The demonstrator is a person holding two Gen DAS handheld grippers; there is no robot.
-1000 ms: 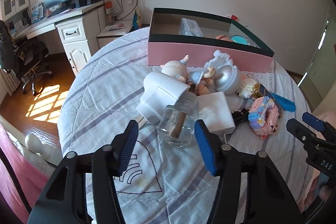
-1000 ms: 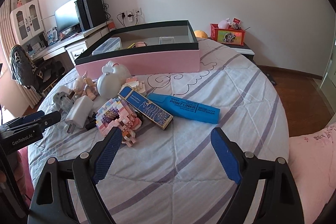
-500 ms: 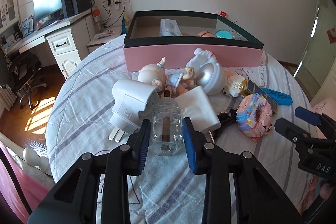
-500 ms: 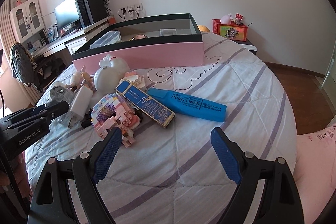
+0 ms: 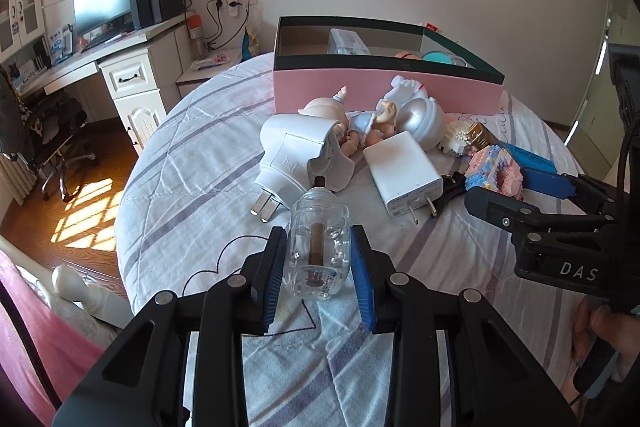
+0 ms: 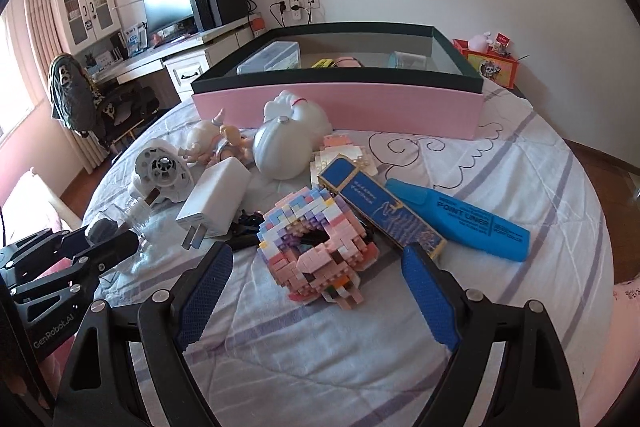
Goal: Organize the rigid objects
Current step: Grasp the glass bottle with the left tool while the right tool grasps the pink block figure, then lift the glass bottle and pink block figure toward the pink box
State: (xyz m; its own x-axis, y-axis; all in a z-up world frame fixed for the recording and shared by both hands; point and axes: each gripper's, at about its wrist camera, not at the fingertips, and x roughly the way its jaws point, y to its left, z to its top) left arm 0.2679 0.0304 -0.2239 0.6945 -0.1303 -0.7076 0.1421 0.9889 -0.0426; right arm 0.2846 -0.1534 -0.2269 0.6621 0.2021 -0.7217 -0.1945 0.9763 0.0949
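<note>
Since a second ago your left gripper (image 5: 318, 265) has closed in on the small clear glass bottle with a brown wick (image 5: 317, 249), and its jaws have just been closing; the blue pads now pinch the bottle's sides, the bottle lying between them with its neck pointing away from you. Your right gripper (image 6: 318, 297) has slid closer to the pile, and its jaws stay spread wide with nothing between the pads. Just beyond its fingertips sits the pink and pastel brick-built toy (image 6: 316, 247), and past its right finger lie the dark blue slim box with gold print (image 6: 380, 207) and the bright blue highlighter marker (image 6: 460, 219). Ahead of your left gripper, just past the bottle's neck, rest the white plug-in diffuser body (image 5: 300, 155) and, to its right, the white rectangular charger block (image 5: 402, 173). Farther on stands the pink open box with a dark green rim (image 5: 384, 93), all on the striped white bedspread (image 5: 192, 171).
</note>
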